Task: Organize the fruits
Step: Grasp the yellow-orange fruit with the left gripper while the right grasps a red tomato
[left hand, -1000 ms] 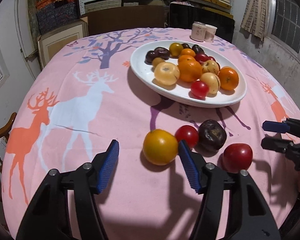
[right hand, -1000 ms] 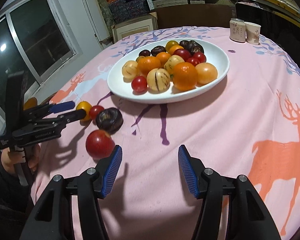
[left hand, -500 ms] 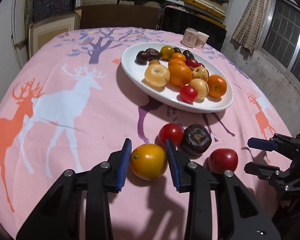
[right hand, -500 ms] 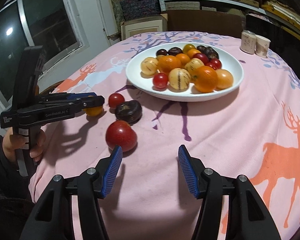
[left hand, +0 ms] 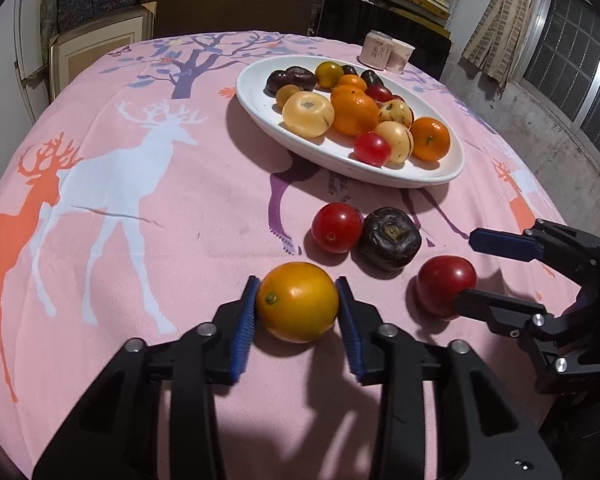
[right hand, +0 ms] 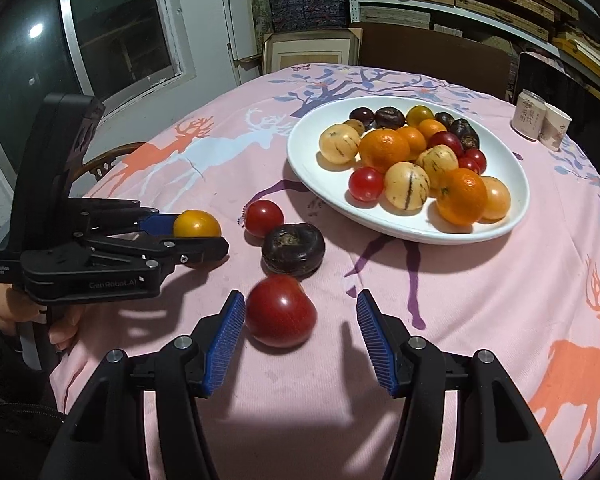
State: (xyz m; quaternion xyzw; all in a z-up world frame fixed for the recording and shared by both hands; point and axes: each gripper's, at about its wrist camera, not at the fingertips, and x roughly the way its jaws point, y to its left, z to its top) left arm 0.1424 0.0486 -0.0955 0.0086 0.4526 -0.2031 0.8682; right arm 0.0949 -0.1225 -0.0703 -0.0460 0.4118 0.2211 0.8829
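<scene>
The left gripper (left hand: 298,306) has its jaws around a yellow-orange tomato (left hand: 298,307) that sits on the pink deer-print cloth (left hand: 140,240) of the round worktop; both blue pads lie against its sides, pinching it, though the jaws are just easing apart; in the right wrist view the same fruit (right hand: 196,224) shows between the tips of that gripper (right hand: 188,236), which a hand (right hand: 32,318) grips from below. The right gripper (right hand: 300,320) has its jaws spread; a large red tomato (right hand: 280,311) lies on the cloth between them, touching or nearly touching the left pad and well clear of the right one; from the left wrist view this gripper (left hand: 466,268) reaches in from the right edge, with the red tomato (left hand: 446,286) at its lower finger. Just beyond sit a small red cherry tomato (left hand: 337,227) and a dark purple wrinkled fruit (left hand: 390,238), touching each other. Farther back stands a white oval dish (left hand: 420,174) heaped with oranges, pale striped melons, red and yellow tomatoes and dark fruits; behind it, near the far edge of the worktop, stand two paper cups (left hand: 386,55) side by side.
</scene>
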